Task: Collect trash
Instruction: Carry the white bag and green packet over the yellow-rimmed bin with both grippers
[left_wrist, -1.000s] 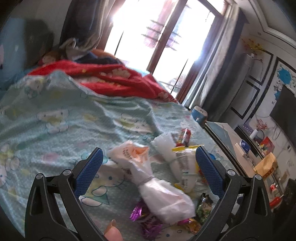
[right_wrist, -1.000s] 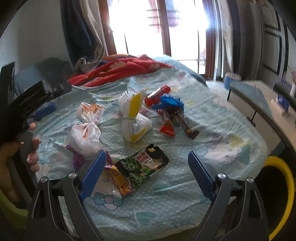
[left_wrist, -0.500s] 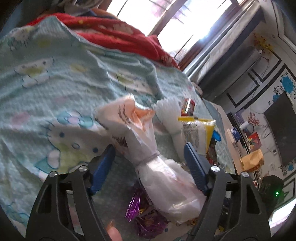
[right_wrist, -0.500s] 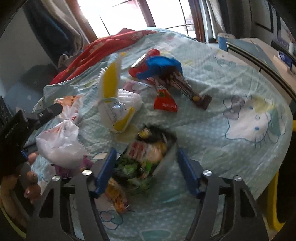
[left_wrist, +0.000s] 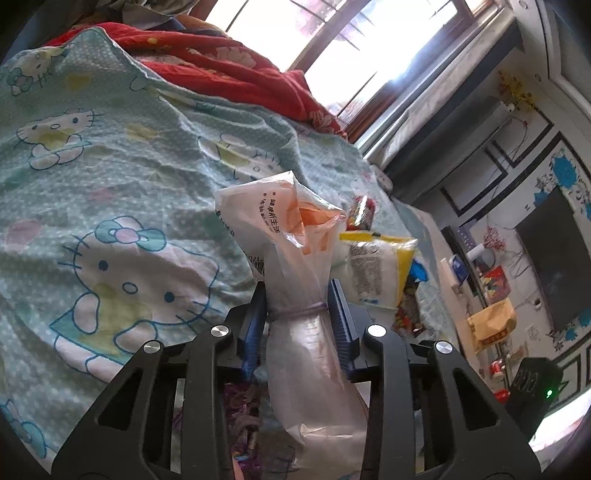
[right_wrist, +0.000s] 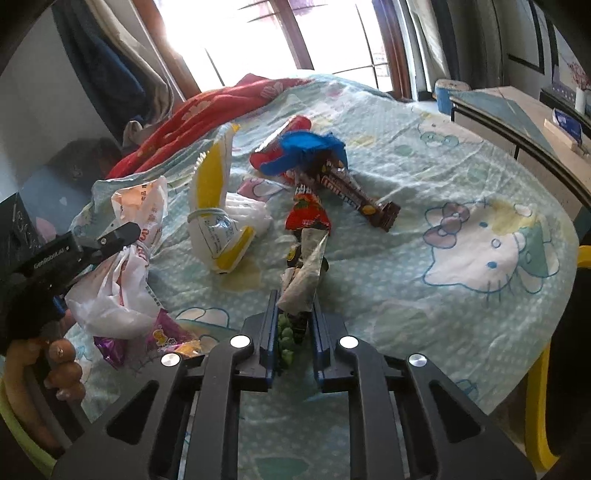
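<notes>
On a Hello Kitty bedsheet (left_wrist: 110, 192) lies scattered trash. My left gripper (left_wrist: 297, 295) has its jaws closing on the tied neck of a white plastic bag (left_wrist: 295, 258), and both blue pads touch it. The same bag (right_wrist: 114, 295) shows at the left of the right wrist view. My right gripper (right_wrist: 294, 299) is closing its jaws on a green snack packet (right_wrist: 304, 273), which is crumpled upright between the pads. Farther off lie a yellow-and-white packet (right_wrist: 218, 229), a red packet (right_wrist: 308, 218), a brown bar wrapper (right_wrist: 354, 195) and a blue wrapper (right_wrist: 306, 144).
A purple wrapper (right_wrist: 110, 347) lies under the white bag. A red blanket (left_wrist: 229, 70) is bunched at the far end of the bed. A desk (right_wrist: 517, 110) stands beyond the bed's right edge, a yellow frame (right_wrist: 535, 406) at the near right. A person's hand (right_wrist: 62, 365) holds the left gripper.
Both grippers have sunk toward the bed and their jaws have narrowed from wide open. The left now pinches the bag's neck; the right has squeezed the flat green packet upright.
</notes>
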